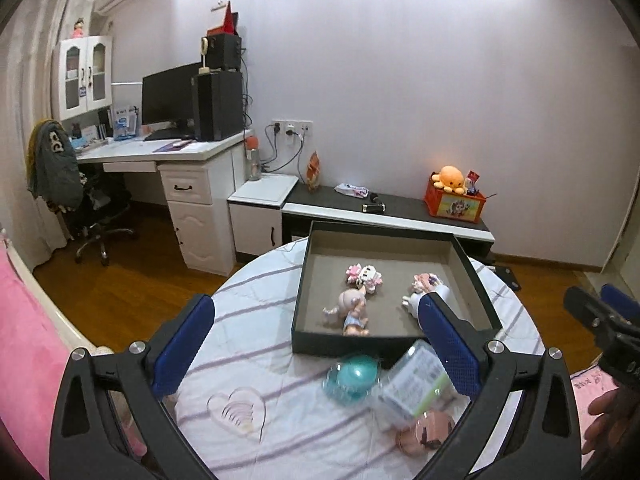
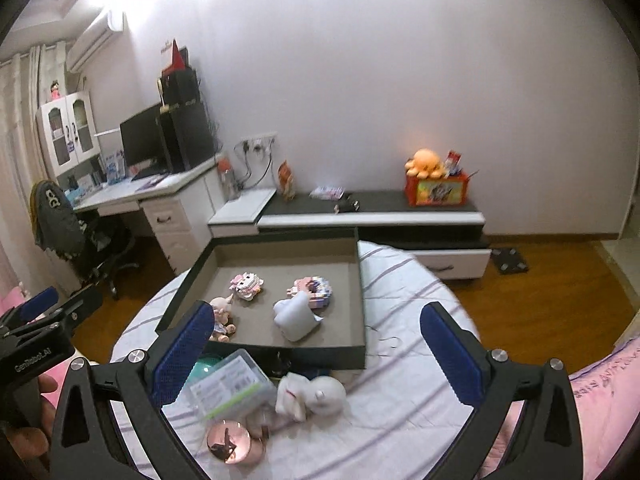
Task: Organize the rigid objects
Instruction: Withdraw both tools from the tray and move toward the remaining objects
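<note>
Grey tray [image 2: 362, 280] behind clear box [image 2: 230, 386]

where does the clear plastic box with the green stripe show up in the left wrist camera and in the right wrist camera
Left wrist: the clear plastic box with the green stripe sits lower right of centre, tilted, beside the teal round ball, in front of the shallow dark tray.
Right wrist: the same box lies lower left of centre, left of the white figurine.
Shared landmark: the tray's front wall, just behind the box in both views.
</note>
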Available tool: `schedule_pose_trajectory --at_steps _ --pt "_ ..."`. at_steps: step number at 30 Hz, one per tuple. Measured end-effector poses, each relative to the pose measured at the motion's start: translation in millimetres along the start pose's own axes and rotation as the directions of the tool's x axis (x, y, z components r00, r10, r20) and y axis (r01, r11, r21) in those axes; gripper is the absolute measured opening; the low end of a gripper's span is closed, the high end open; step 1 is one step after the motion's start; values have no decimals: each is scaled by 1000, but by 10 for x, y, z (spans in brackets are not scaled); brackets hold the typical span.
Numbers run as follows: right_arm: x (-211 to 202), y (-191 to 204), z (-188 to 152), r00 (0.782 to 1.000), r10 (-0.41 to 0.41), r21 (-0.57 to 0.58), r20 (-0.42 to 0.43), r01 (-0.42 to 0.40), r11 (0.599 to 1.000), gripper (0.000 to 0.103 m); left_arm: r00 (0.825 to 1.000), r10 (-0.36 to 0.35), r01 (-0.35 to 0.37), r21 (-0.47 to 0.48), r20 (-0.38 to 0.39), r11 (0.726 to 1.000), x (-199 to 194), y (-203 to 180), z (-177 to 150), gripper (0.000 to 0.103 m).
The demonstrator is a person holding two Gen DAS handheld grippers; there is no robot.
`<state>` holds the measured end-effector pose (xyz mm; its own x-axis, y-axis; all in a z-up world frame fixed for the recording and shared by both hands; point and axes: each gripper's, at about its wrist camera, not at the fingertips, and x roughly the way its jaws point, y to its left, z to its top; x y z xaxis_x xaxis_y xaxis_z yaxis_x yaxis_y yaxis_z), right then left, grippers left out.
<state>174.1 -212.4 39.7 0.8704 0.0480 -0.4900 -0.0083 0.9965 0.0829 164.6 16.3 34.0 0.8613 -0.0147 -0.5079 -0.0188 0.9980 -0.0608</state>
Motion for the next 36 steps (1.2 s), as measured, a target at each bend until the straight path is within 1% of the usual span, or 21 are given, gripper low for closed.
schedule_pose_trajectory --at_steps 4,9,14,18,27,32,36 --pt "-316 14 -100 999 -21 -12 37 22 1000 103 999 25 -25 1 23 1000 -248 -21 -144 103" --pt "-617 76 -270 998 -35 -35 60 38 999 103 998 22 -22 5 50 1000 -529 -30 -344 103" --pt "-868 91 -426 997 -27 -38 77 30 999 103 997 21 -23 20 77 1000 -757 -81 -522 103" --pt "-928 89 -506 998 -21 -40 63 24 999 103 997 4 -6 22 73 1000 -851 -129 -605 103" --pt "-1023 57 -571 998 -19 -30 65 21 999 103 998 8 -10 22 68 1000 -910 -165 -671 103" --pt "-946 2 -582 999 -21 -23 44 22 999 103 999 14 -15 18 50 1000 -850 -131 -692 103" --pt "-831 -22 -589 999 -25 -20 20 25 999 103 1000 16 -16 12 16 1000 -726 -102 -725 103"
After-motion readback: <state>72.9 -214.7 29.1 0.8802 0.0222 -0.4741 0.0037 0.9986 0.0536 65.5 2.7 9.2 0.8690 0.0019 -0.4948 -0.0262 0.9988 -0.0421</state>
